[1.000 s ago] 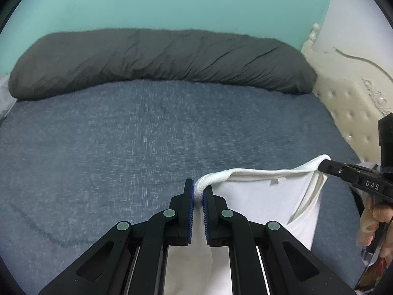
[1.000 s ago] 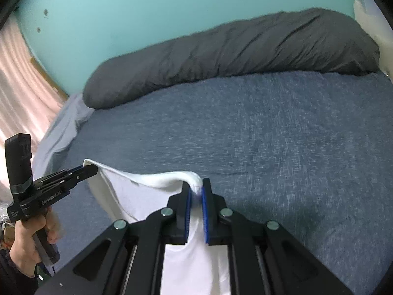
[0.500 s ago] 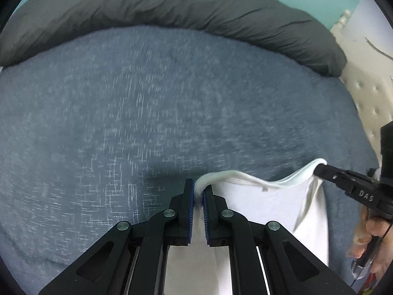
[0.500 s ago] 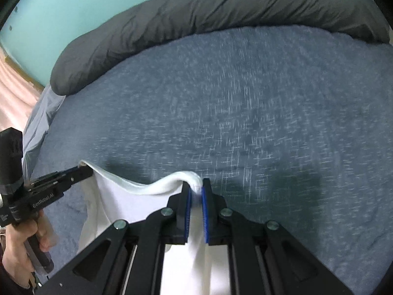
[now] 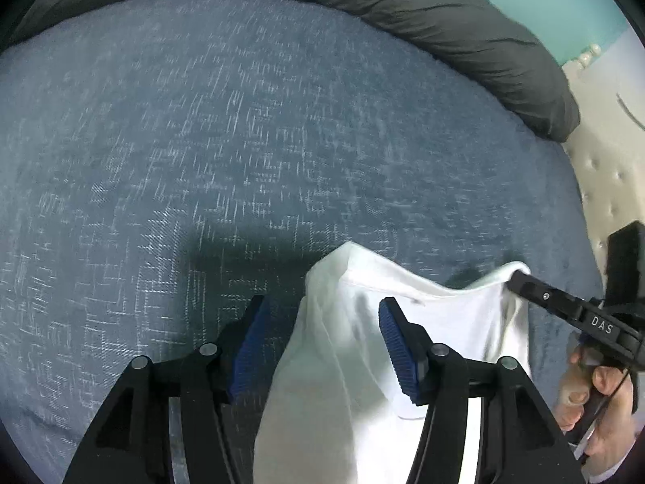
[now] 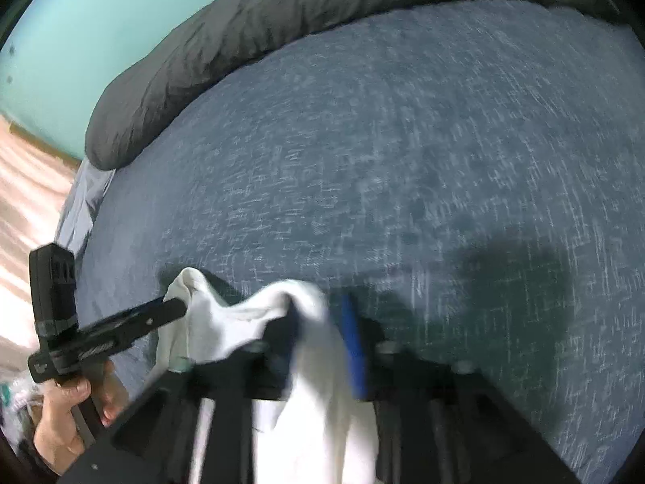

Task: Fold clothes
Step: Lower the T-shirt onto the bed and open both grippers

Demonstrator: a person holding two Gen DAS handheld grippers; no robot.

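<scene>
Left wrist view: your left gripper (image 5: 320,347) has just been opening; its blue-padded fingers (image 5: 397,353) stand spread. The white cotton garment (image 5: 439,314) lies between them, its bunched corner rising just ahead of the tips, nearer the right-hand pad. Neither pad presses on the cloth. The cloth runs rightward from the fingers to your right gripper (image 5: 518,280), whose black tip meets the garment's far corner; the hand (image 5: 596,395) behind it grips the handle. Past the fingertips spreads the blue-grey woven bedspread (image 5: 242,153), and beyond that the long dark grey bolster pillow (image 5: 443,24).

Right wrist view: blurred. Your right gripper (image 6: 322,334) has also just been opening; its fingers (image 6: 354,347) are parted, with the garment (image 6: 314,363) draped loosely between them. Whether the left pad touches the cloth, you cannot tell. To the left of the fingers, your left gripper (image 6: 177,308) reaches the garment's other corner. The bedspread (image 6: 403,161) lies ahead.
</scene>
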